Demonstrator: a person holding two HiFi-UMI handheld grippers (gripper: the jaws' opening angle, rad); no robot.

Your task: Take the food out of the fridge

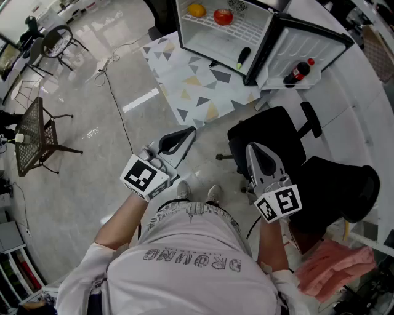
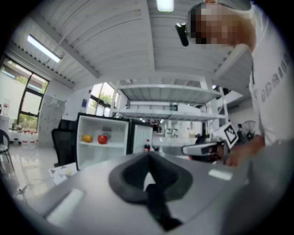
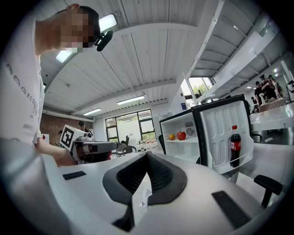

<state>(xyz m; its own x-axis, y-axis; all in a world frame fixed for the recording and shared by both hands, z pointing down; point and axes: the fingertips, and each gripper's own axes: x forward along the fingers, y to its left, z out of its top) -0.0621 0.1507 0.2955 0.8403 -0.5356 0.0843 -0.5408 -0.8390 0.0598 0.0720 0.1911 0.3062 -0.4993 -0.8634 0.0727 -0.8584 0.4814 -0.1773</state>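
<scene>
The small fridge (image 1: 191, 38) stands open on the floor well ahead of me, its door (image 1: 308, 46) swung to the right. On its upper shelf lie an orange (image 1: 196, 10) and a red fruit (image 1: 223, 16). A dark green item (image 1: 244, 57) rests lower down, and a cola bottle (image 1: 297, 72) stands in the door. My left gripper (image 1: 191, 129) and right gripper (image 1: 251, 146) are held level in front of my body, both shut on nothing. The left gripper view shows the orange (image 2: 87, 137) and red fruit (image 2: 102, 139). The right gripper view shows the red fruit (image 3: 181, 135) and bottle (image 3: 234, 147).
A black office chair (image 1: 271, 132) stands right under my right gripper, between me and the fridge door. A patterned mat (image 1: 191, 86) lies before the fridge. A wire chair (image 1: 37, 138) and a floor cable (image 1: 114, 92) are at the left, pink cloth (image 1: 338, 264) at the lower right.
</scene>
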